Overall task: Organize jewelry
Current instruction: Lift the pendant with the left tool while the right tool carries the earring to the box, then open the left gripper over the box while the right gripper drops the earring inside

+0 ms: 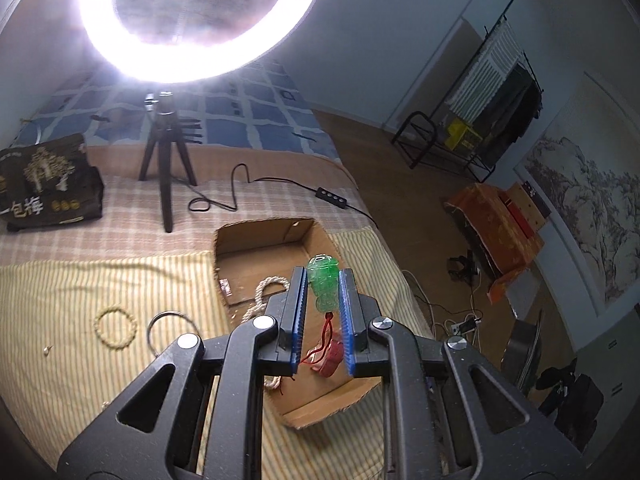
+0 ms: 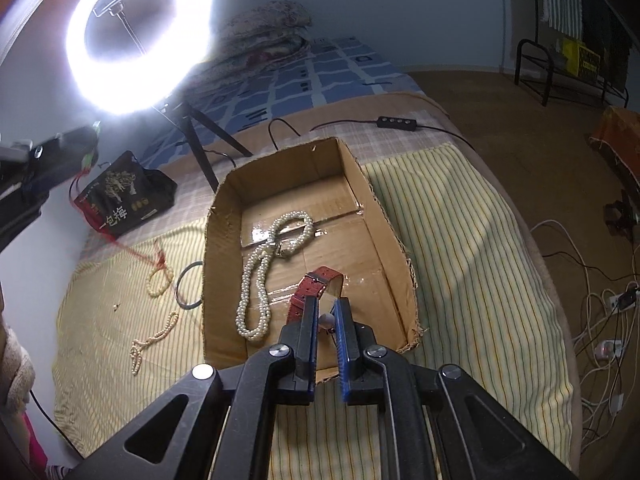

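our left gripper (image 1: 323, 300) pinches the green pendant (image 1: 322, 280) above the box (image 1: 256, 236); our right gripper (image 2: 325, 312) clamps the red watch (image 2: 316, 284) inside it. we should lower the pendant clear of the pearls (image 2: 260, 280) before we release, so its red cord (image 1: 320, 344) doesn't snag.

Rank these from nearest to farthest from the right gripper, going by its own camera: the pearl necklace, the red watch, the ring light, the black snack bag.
1. Red watch, held in the right gripper, over the cardboard box.
2. Pearl necklace, in the box, left.
3. Black snack bag, on the bed, far left.
4. Ring light, behind, upper left.
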`<state>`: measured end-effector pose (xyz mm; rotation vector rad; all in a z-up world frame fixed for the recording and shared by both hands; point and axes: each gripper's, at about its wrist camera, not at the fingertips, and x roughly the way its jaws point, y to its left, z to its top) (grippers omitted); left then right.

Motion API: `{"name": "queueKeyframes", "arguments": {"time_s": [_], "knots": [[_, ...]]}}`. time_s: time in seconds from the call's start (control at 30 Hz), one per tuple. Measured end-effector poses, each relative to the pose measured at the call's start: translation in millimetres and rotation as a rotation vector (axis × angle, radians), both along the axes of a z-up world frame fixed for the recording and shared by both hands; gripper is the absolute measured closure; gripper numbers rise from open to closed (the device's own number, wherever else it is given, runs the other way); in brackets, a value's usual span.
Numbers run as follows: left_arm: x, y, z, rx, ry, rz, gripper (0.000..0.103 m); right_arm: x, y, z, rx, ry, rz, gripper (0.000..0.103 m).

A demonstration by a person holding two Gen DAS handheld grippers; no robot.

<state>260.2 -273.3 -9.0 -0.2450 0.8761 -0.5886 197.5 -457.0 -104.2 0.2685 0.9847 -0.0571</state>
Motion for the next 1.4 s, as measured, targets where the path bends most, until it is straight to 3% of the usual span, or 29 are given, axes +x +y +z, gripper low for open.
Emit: {"name": "queueKeyframes", "arguments": {"time_s": [0.73, 0.97, 1.0, 1.07, 1.13, 1.23, 1.4], "knots": [[34.9, -47.7, -58.1, 0.126, 0.079, -0.021, 0.089, 8.1, -12.8, -21.1, 0.040, 0.049, -0.023, 0.094], [30.6, -51.7, -60.4, 0.151, 0.079, -0.049, 0.085, 7.8, -11.0, -20.1, 0.025, 0.041, -0.032, 0.062], [30.1, -51.8, -60.6, 0.153, 0.082, -0.051, 0.071, 7.6, -11.0, -20.0, 0.022, 0.041, -0.034, 0.058], [29.1, -49.9, -59.4, 0.151, 0.078, -0.045, 0.053, 6.7, -11.1, -19.2, 0.011, 0.036, -0.039, 0.049], [27.9, -48.0, -58.1, 0.154, 0.068, -0.040, 0.053, 6.2, -12.0, -18.8, 0.004, 0.035, -0.044, 0.046], [26.0, -44.2, -57.0, 0.159, 0.066, -0.036, 0.053, 4.5, -13.6, -17.0, 0.002, 0.024, -0.055, 0.030], [23.0, -36.3, -54.4, 0.166, 0.064, -0.028, 0.053, 1.9, -15.0, -12.4, 0.016, 0.006, -0.072, 0.028]]}}
